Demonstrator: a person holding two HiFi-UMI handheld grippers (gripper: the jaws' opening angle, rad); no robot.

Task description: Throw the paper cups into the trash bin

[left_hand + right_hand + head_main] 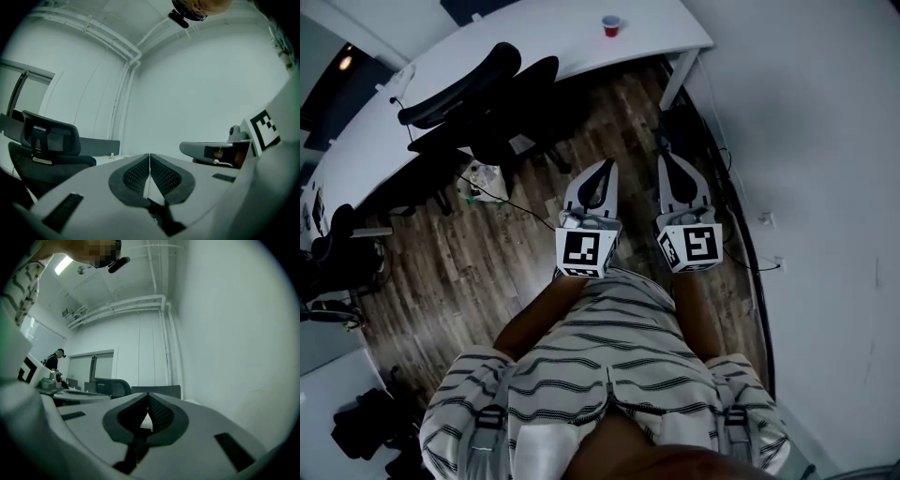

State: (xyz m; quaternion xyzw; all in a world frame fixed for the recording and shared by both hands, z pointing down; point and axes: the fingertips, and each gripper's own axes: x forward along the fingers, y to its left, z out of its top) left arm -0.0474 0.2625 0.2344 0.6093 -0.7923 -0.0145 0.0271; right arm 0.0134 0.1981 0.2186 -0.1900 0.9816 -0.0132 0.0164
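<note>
Across the top of the head view ran a long white worktop (534,47), curving from the left edge to the upper right. Below it a dark wooden floor (469,272) filled the middle of the frame, and a pale wall took up the right side. Two black office chairs (478,103) stood pushed against the worktop at upper left.

At the centre of the frame, close to the person's striped top, the left gripper (607,167) and the right gripper (667,159) hung side by side, both pointing toward the top of the frame. Each gripper view showed its jaws pressed together at the tips with nothing between them, so neither carried a cup.

The one cup in sight, a red cup (611,25), stood upright on the worktop near the top edge, right of centre and well apart from both grippers. No trash bin could be made out in any view. A small pale object (484,178) on the floor by the chairs was too small to identify.

Judged from this, the task looked hardly begun. The cup was untouched, and reaching it, gripping it, finding the bin and dropping the cup in all remained to do.
</note>
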